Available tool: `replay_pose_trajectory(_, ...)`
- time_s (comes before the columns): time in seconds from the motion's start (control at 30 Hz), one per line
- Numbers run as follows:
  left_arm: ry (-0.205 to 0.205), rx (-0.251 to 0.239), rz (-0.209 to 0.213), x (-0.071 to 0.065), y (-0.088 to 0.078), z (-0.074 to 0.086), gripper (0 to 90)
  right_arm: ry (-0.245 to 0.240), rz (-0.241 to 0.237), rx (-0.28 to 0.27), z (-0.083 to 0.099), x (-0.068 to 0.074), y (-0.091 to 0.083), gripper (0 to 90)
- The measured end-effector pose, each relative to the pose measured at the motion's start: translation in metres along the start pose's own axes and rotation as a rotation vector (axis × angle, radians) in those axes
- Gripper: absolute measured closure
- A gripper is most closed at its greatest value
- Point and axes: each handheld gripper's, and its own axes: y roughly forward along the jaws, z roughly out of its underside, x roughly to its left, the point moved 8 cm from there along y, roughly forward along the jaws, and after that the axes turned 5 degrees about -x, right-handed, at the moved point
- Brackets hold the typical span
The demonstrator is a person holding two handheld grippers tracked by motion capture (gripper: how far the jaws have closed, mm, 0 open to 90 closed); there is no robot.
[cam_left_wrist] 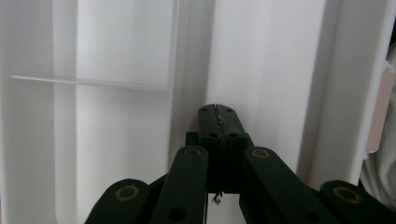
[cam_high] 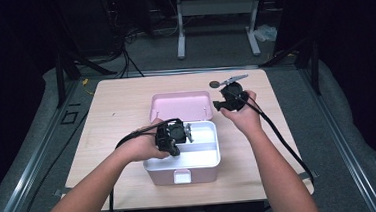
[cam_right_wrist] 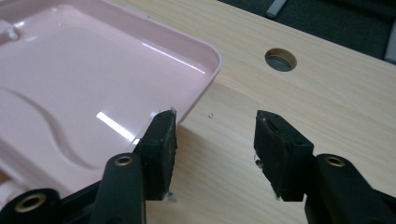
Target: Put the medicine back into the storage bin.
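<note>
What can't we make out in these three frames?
- High view: the left gripper and hand cover part of the white tray, so its contents there are hidden.
- Left gripper view: overexposed tray dividers wash out.
- Right gripper view: the pink lid is cut off at the left edge; the hole in the table shows only something grey.

My left gripper (cam_high: 171, 139): fingers (cam_left_wrist: 219, 122) pressed together, nothing between, pointing down, forearm angled in from lower left. My right gripper (cam_high: 231, 96): fingers (cam_right_wrist: 161, 140) apart, gap empty, held farther forward, forearm reaching up from bottom right, wrist bent inward.
</note>
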Motion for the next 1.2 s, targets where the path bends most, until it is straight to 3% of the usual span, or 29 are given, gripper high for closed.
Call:
replay_pose_trajectory(0.2,-0.006,-0.010,0.008,0.000,0.000,0.000,90.0,0.038,0.033,0.009,-0.008,-0.010,0.022,52.3)
replay_pose_trajectory(0.33,-0.012,-0.006,0.008,0.001,0.000,0.001,90.0,0.115,-0.010,-0.005,-0.011,-0.010,0.034,55.9)
replay_pose_trajectory(0.43,-0.018,-0.016,0.013,0.001,0.000,0.001,90.0,0.149,-0.007,-0.013,-0.013,-0.010,0.043,57.3)
replay_pose_trajectory(0.57,-0.022,-0.019,0.018,0.001,0.000,0.001,90.0,0.164,-0.017,-0.005,-0.016,-0.005,0.052,59.8)
replay_pose_trajectory(0.67,-0.021,-0.018,0.014,0.001,0.000,0.001,90.0,0.170,0.010,0.033,-0.013,-0.005,0.059,62.1)
replay_pose_trajectory(0.83,-0.018,-0.019,0.009,0.001,0.000,0.001,90.0,0.203,0.015,0.060,-0.011,-0.002,0.067,67.0)
replay_pose_trajectory(1.1,-0.018,-0.017,0.009,0.001,0.000,0.001,90.0,0.208,0.075,0.060,-0.006,0.006,0.073,75.2)
replay_pose_trajectory(1.2,-0.018,-0.019,0.008,0.001,0.001,0.000,90.0,0.234,0.086,0.053,-0.004,0.007,0.073,76.2)
